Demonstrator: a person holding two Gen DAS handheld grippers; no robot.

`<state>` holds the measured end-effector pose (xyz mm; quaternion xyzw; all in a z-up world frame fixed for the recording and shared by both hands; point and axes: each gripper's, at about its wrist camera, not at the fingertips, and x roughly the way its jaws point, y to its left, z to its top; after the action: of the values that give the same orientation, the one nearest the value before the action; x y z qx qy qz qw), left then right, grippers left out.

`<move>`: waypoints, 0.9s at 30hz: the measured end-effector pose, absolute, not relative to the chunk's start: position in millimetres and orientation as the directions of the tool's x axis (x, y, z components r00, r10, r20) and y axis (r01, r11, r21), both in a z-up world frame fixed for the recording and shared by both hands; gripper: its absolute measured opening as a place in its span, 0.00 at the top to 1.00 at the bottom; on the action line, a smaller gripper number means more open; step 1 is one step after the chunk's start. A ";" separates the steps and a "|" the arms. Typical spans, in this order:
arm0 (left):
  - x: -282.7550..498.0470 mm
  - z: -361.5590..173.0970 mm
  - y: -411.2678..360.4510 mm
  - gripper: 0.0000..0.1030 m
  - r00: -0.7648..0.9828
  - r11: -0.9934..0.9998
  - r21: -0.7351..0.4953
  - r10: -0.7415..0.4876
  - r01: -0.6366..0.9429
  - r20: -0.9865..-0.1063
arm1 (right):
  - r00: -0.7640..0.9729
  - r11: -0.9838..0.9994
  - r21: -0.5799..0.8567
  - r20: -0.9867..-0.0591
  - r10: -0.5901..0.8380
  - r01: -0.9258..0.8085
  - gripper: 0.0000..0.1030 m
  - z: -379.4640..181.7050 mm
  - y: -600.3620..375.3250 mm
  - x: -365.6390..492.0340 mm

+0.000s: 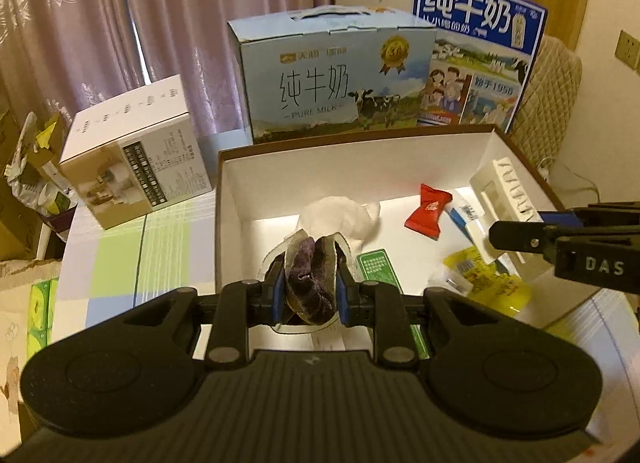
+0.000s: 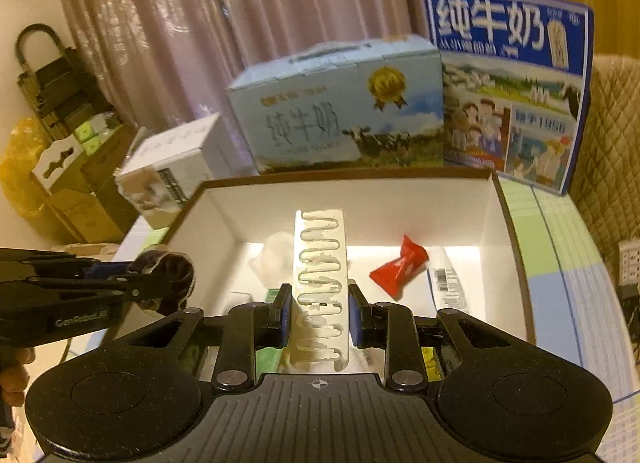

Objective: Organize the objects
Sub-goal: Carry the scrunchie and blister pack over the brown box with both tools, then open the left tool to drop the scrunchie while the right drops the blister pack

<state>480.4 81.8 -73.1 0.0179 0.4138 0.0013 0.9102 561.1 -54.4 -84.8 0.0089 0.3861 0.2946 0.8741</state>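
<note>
Pink curtains hang behind a table (image 1: 120,247) with a checked cloth, where two milk cartons (image 1: 320,75) stand along the far edge and a white carton (image 1: 132,167) lies tipped near the left edge. Nearer me sits the open white box (image 1: 236,191), brown-rimmed, taking up most of the table's middle. Its floor carries a crumpled white tissue (image 1: 344,215), a red candy wrapper (image 1: 428,211), a green card (image 1: 376,267) and a yellow packet (image 1: 488,283) (that last near the right wall). My left gripper (image 1: 310,287) is clamped on a dark purple pouch (image 1: 310,279), held above the box's near edge; it looks soft and light, so I'd judge a squeeze across its middle is enough. My right gripper (image 2: 318,311) has its jaws closed against a white plastic strip (image 2: 320,283) with a wavy cut-out, upright over the box; it seems stiff, thin and possibly slippery, best pinched on its flat faces.
</note>
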 end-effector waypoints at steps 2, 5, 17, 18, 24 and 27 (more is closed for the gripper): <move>491.1 -77.6 82.0 0.79 0.653 0.999 0.047 0.030 0.008 -0.757 | 0.525 0.832 0.244 -0.678 0.514 -0.499 0.76 -92.8 -52.1 572.0; 506.2 -82.2 84.0 0.79 0.651 0.999 0.053 0.041 0.000 -0.758 | 0.534 0.841 0.224 -0.685 0.496 -0.493 0.76 -99.4 -47.8 585.3; 547.6 -106.9 92.0 0.79 0.630 0.994 0.104 0.091 -0.016 -0.771 | 0.540 0.848 0.180 -0.701 0.467 -0.499 0.76 -114.4 -28.8 616.3; 549.8 -109.2 92.3 0.79 0.627 0.994 0.111 0.097 -0.017 -0.773 | 0.539 0.847 0.179 -0.702 0.466 -0.500 0.76 -116.0 -27.8 617.7; 559.5 -120.4 96.9 0.79 0.616 0.992 0.120 0.111 -0.026 -0.780 | 0.531 0.848 0.179 -0.710 0.463 -0.499 0.76 -126.3 -23.9 624.6; 562.3 -124.6 97.6 0.78 0.616 0.992 0.121 0.108 -0.021 -0.780 | 0.530 0.849 0.176 -0.713 0.459 -0.498 0.76 -130.2 -22.7 626.8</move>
<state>562.3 97.6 -124.6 0.0502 0.4365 0.0359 0.8976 626.8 -22.7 -130.2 -0.0245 0.4002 0.2739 0.8742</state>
